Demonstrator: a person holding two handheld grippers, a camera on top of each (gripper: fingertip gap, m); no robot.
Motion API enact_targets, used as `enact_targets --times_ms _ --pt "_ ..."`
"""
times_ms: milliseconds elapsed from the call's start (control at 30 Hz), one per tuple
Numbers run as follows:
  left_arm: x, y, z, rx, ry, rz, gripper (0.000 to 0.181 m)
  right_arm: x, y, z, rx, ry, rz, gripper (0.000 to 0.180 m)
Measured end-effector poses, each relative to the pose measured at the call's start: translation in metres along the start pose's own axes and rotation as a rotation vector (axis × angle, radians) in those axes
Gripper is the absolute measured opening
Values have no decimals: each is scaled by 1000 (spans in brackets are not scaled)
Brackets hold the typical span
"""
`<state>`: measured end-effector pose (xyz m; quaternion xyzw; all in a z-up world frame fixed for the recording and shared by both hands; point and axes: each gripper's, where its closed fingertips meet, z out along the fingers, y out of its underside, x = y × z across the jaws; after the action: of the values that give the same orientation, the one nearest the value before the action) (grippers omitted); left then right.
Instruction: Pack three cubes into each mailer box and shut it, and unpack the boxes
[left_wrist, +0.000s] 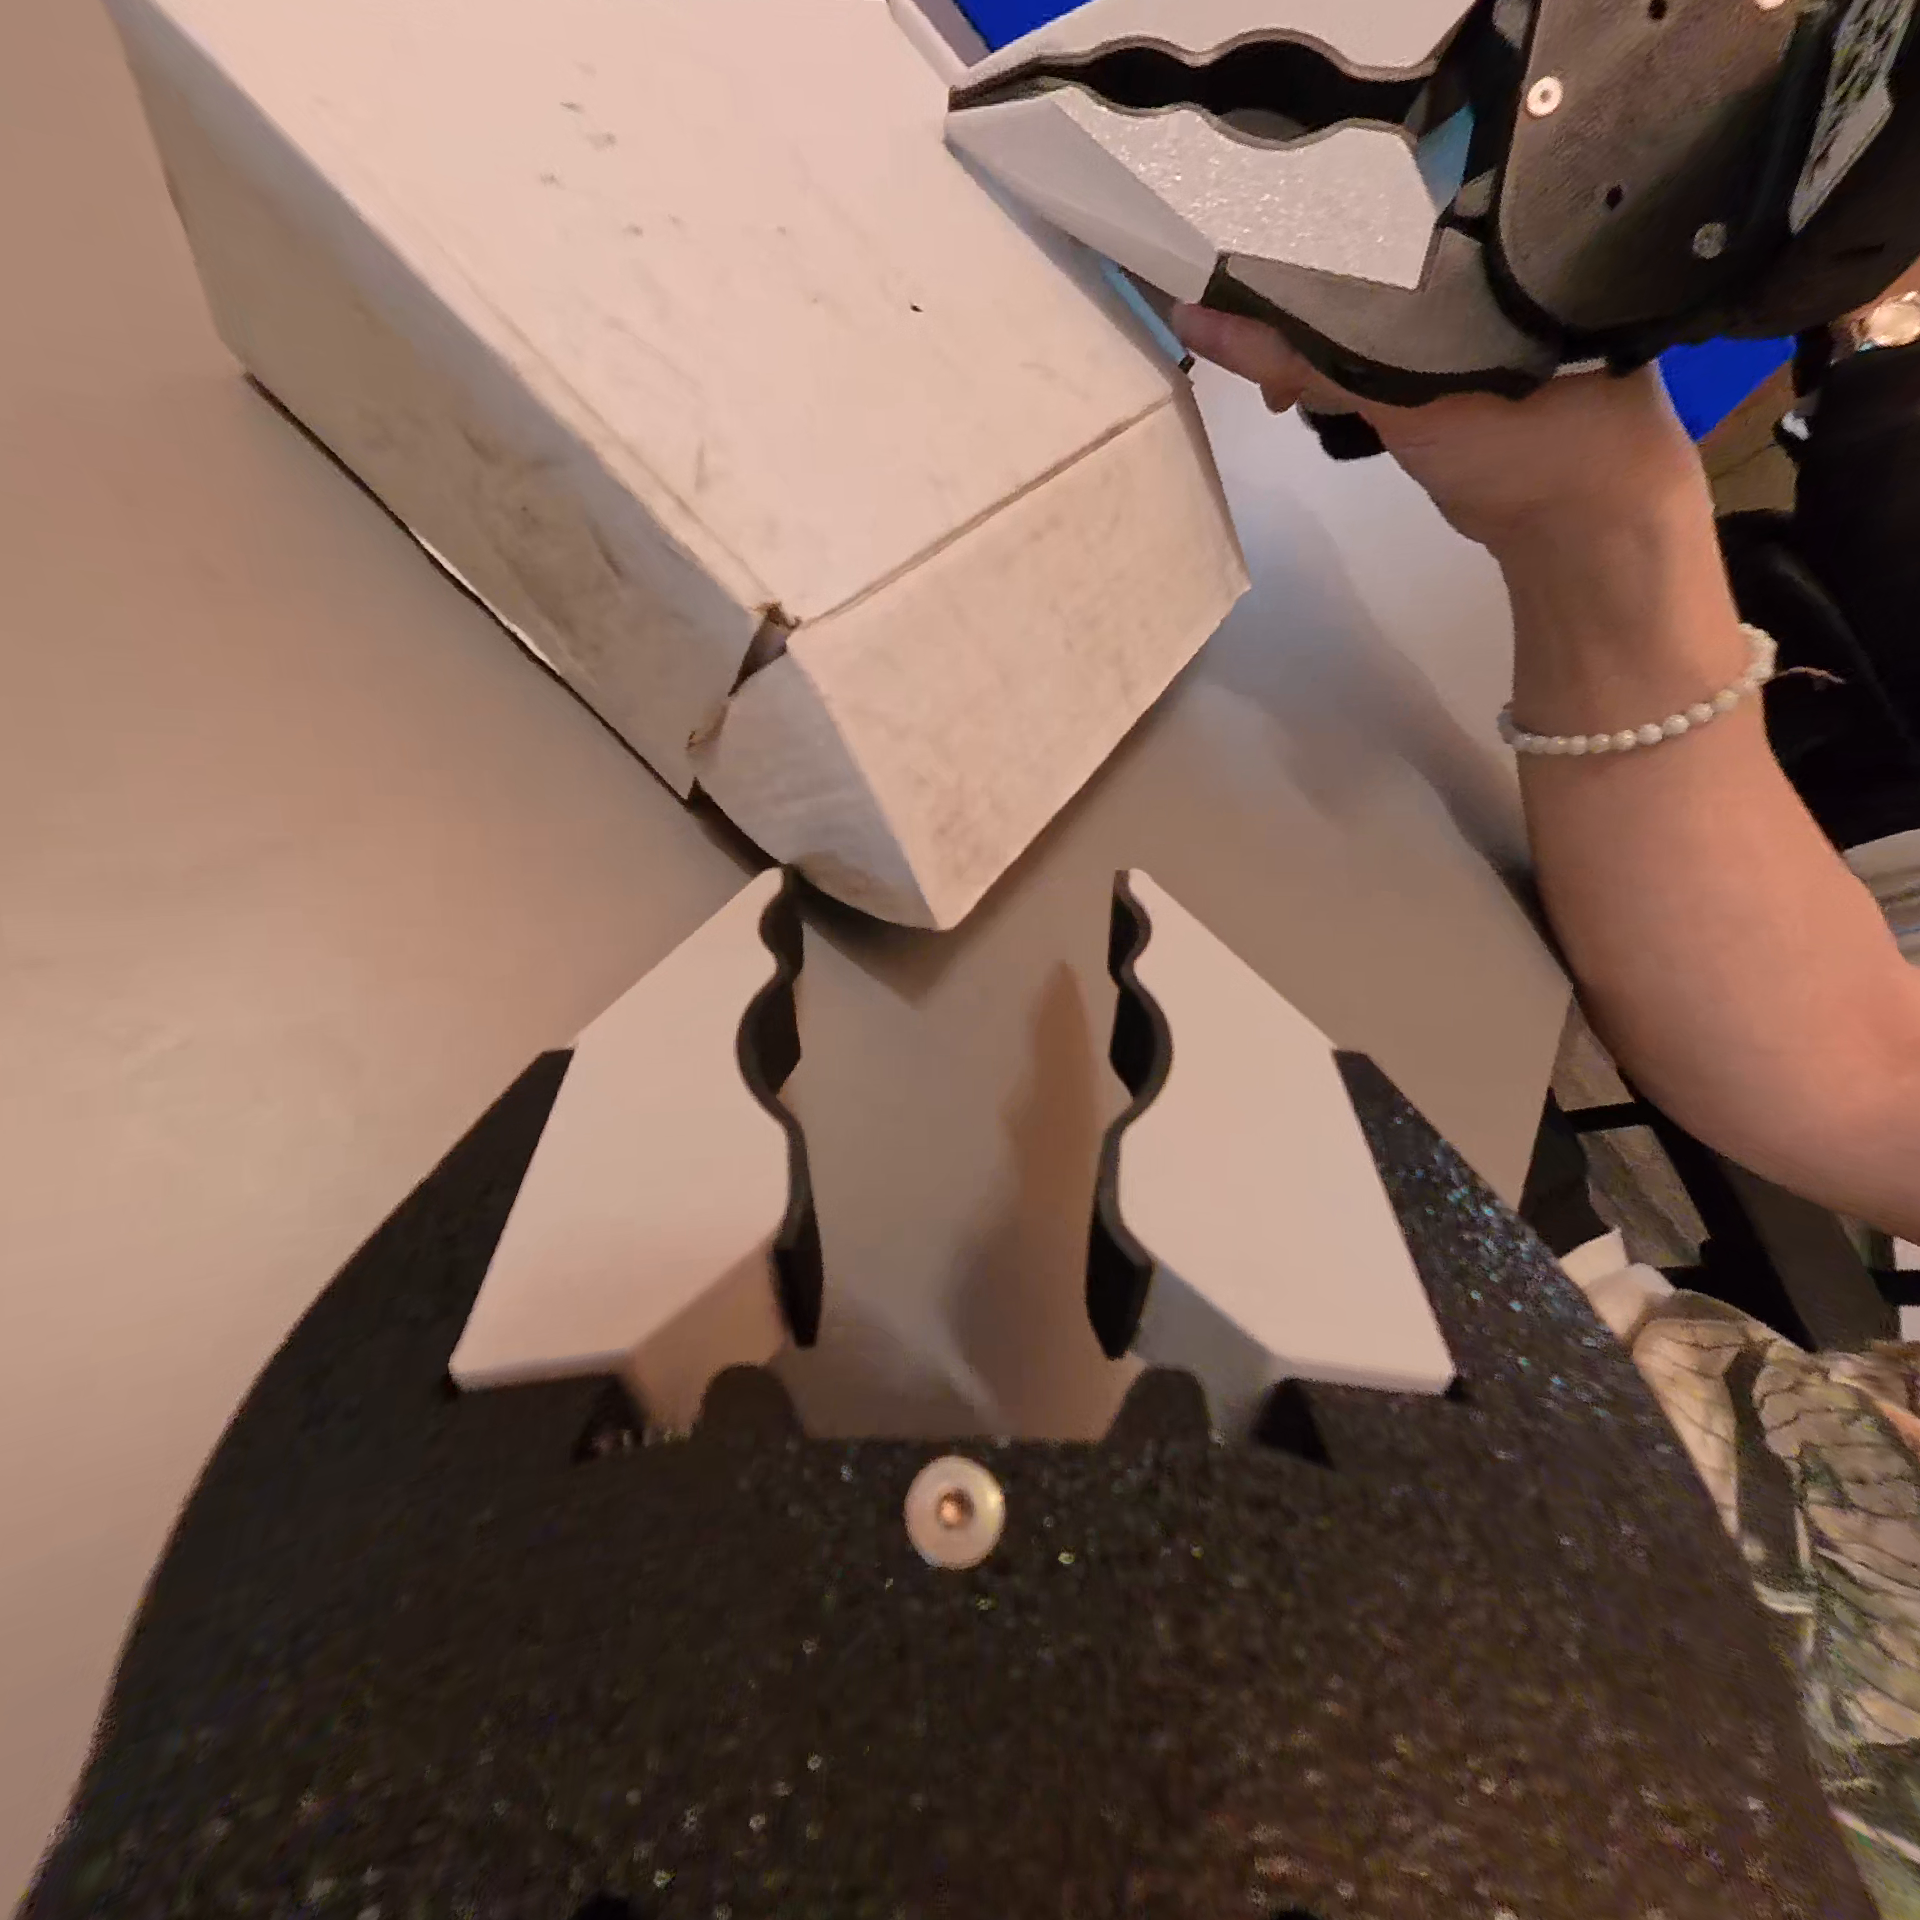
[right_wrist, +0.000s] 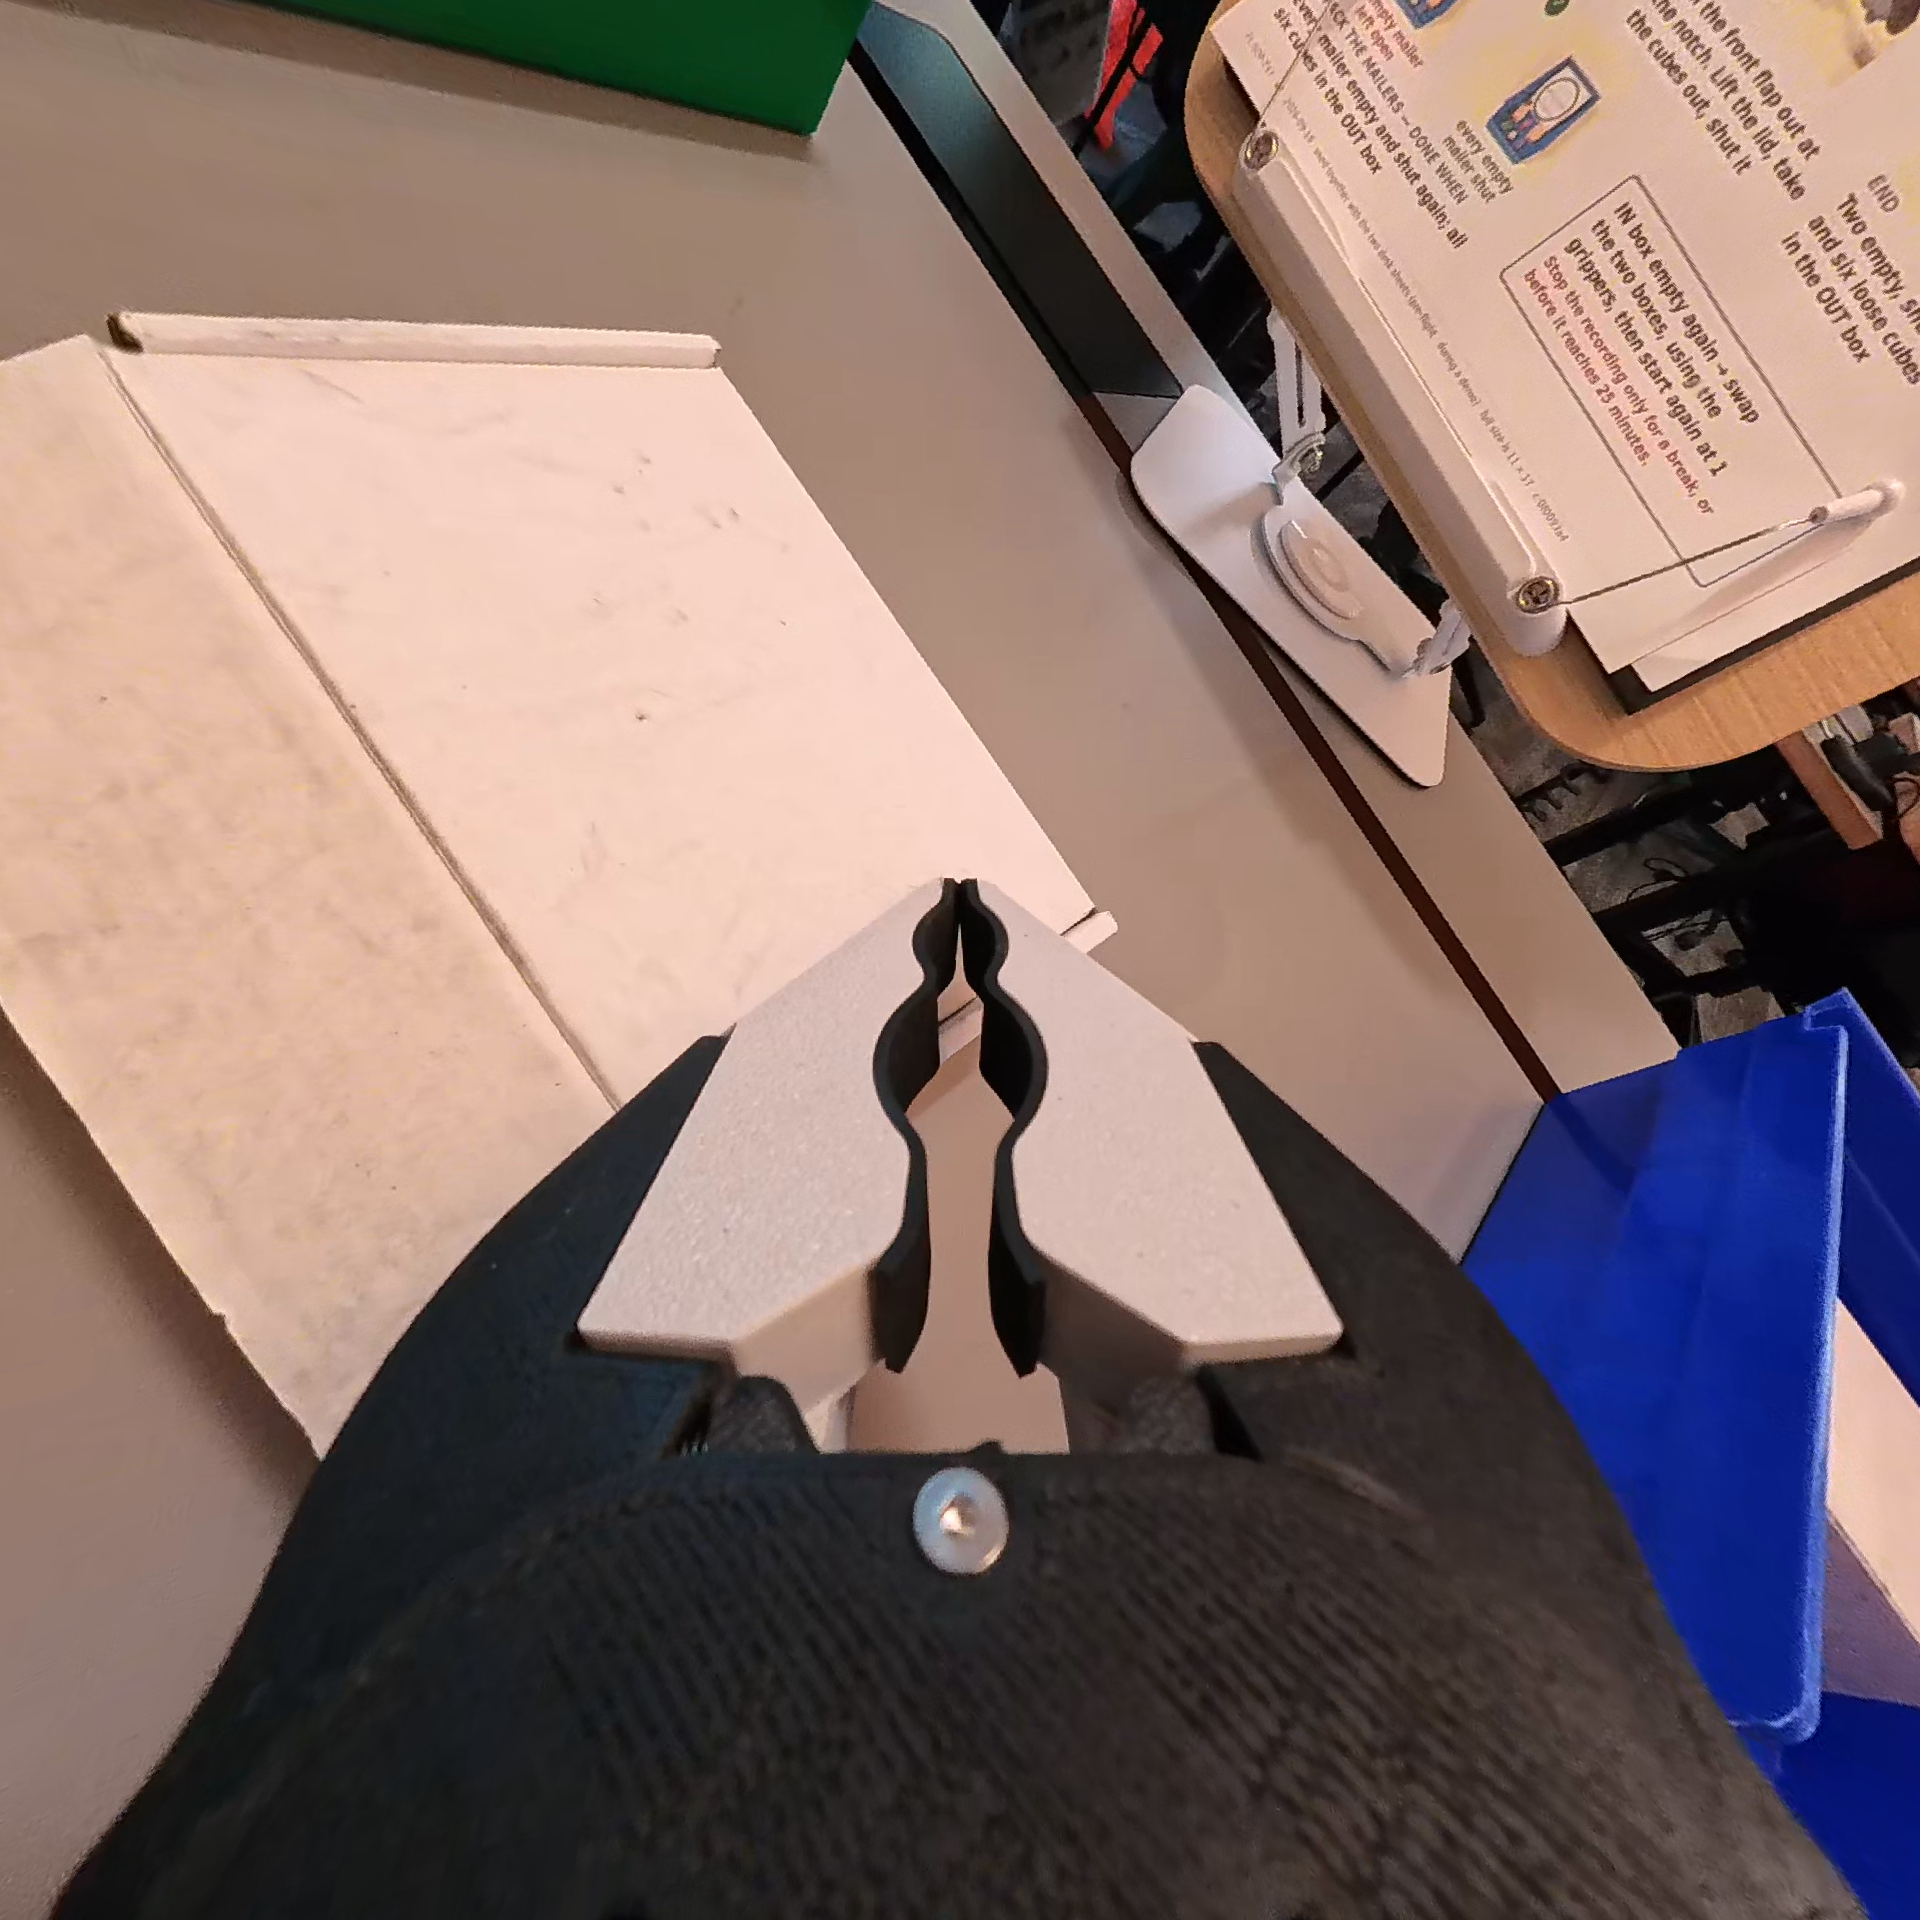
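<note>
My left gripper (left_wrist: 951, 1101) fingers apart, nothing between them, tips just beside the near corner of the white mailer box (left_wrist: 665, 343). Box lies shut and flat on the beige table (left_wrist: 208, 1039), between my two grippers. Corrugated card, scuffed, corner torn; I judge it light, stiff across the panels, soft at creases. Best hold: front flap edge or a corner, not the lid face. My right gripper (right_wrist: 958, 914) fingers together at the tips over the box's right corner, nipping nothing I can see. Blue plastic bin (right_wrist: 1683, 1299) far right.
</note>
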<state>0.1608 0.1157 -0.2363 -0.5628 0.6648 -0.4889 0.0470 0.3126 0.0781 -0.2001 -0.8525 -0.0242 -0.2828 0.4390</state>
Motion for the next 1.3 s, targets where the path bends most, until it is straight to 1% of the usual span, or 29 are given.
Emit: enact_targets --times_ms 100,167,200,333,400,467,633,733,933,1200,1300 --pt "1 3 -1 -44 0 6 47 0 0 0 2 3 -3 0" --pt "3 6 -3 -77 11 -12 47 0 0 0 6 2 4 0" --pt "-1 7 -6 -88 -14 -19 47 0 0 0 7 1 7 0" --pt "-16 -8 -27 -28 -150 -17 47 0 0 0 11 4 12 0" --pt "-18 -19 -32 28 -203 8 43 0 0 0 9 4 9 0" --pt "-16 -26 -27 60 -207 16 39 0 0 0 7 2 9 0" --pt "-18 -20 -4 27 -207 -14 37 0 0 0 3 6 -5 0" --pt "-17 -20 -5 41 -202 -16 37 0 0 0 4 11 -1 0" --pt "-12 -18 -6 40 -131 -64 33 0 0 1 -1 14 -7 0" --pt "-22 -19 -1 31 -227 54 33 0 0 1 2 12 2 0" --pt "-23 -18 0 35 -228 79 34 0 0 1 7 12 3 0"
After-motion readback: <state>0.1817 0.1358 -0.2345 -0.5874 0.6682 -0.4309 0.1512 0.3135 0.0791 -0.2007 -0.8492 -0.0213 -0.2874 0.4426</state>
